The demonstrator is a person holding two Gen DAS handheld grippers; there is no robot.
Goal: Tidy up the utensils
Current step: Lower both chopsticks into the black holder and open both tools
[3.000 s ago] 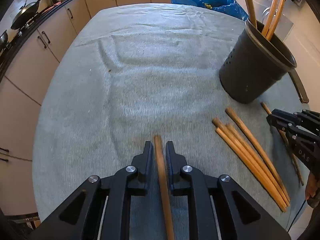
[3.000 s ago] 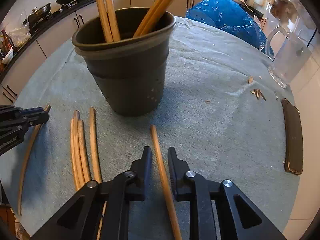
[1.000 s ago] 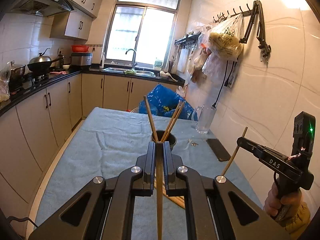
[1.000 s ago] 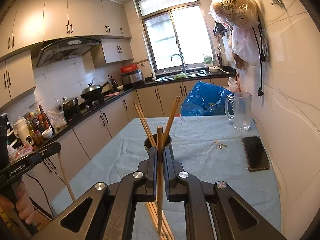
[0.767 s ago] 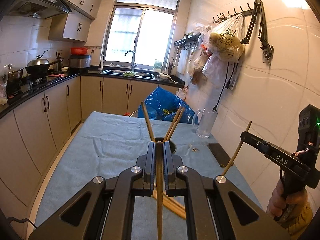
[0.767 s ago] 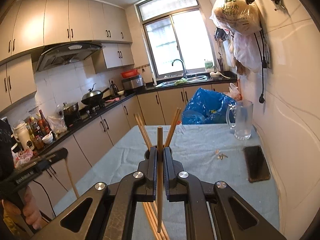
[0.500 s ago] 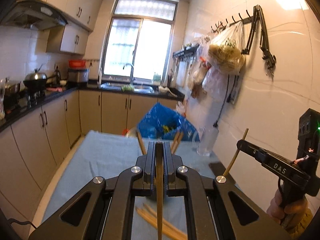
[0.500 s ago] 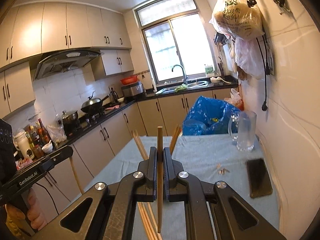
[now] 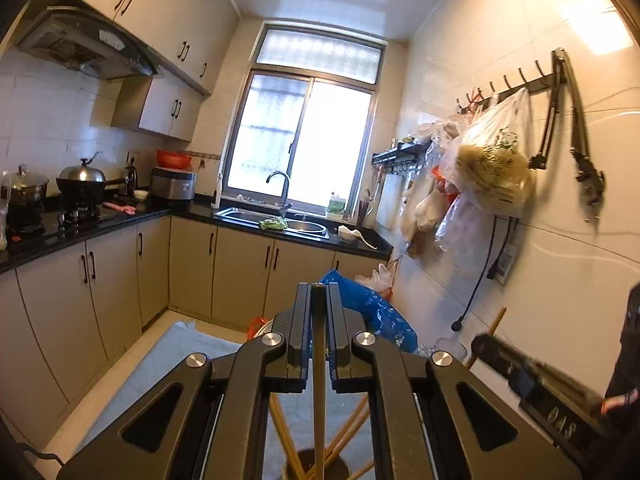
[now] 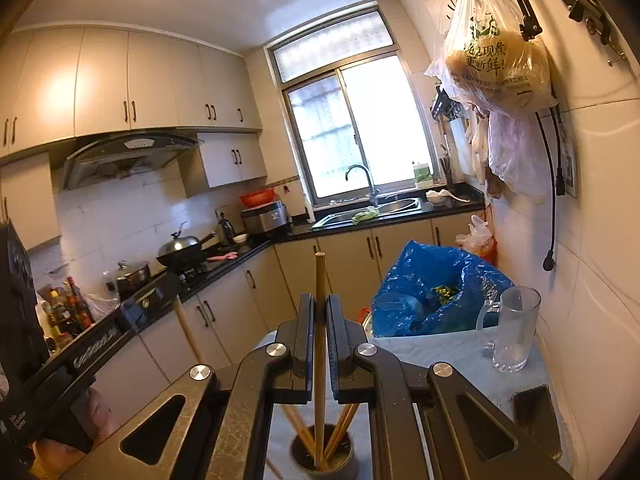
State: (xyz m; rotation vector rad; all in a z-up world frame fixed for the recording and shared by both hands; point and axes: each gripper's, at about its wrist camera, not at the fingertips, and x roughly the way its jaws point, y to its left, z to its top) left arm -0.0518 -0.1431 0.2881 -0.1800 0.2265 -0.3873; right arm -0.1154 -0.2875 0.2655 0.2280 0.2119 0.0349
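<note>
My left gripper (image 9: pixel 319 293) is shut on a wooden chopstick (image 9: pixel 319 400) that hangs upright. Its lower end points down over the dark utensil holder (image 9: pixel 316 467), which has several chopsticks (image 9: pixel 282 432) leaning in it. My right gripper (image 10: pixel 320 301) is shut on a second upright chopstick (image 10: pixel 319 276). That stick's lower end lies within the outline of the holder's (image 10: pixel 322 458) mouth; I cannot tell whether it is inside. Each gripper also shows in the other's view: the right gripper (image 9: pixel 480 345) at the right edge, the left gripper (image 10: pixel 158 286) at the left.
The holder stands on a table covered with grey cloth (image 10: pixel 440 354). A glass mug (image 10: pixel 514 332) and a dark phone (image 10: pixel 536 412) lie near the tiled wall on the right. A blue bag (image 10: pixel 432 296) sits beyond the table's far end. Kitchen cabinets (image 9: pixel 100 280) run along the left.
Both grippers have risen and moved forward with their chopsticks still clamped. The holder has dropped from mid-view to the bottom, under the jaws.
</note>
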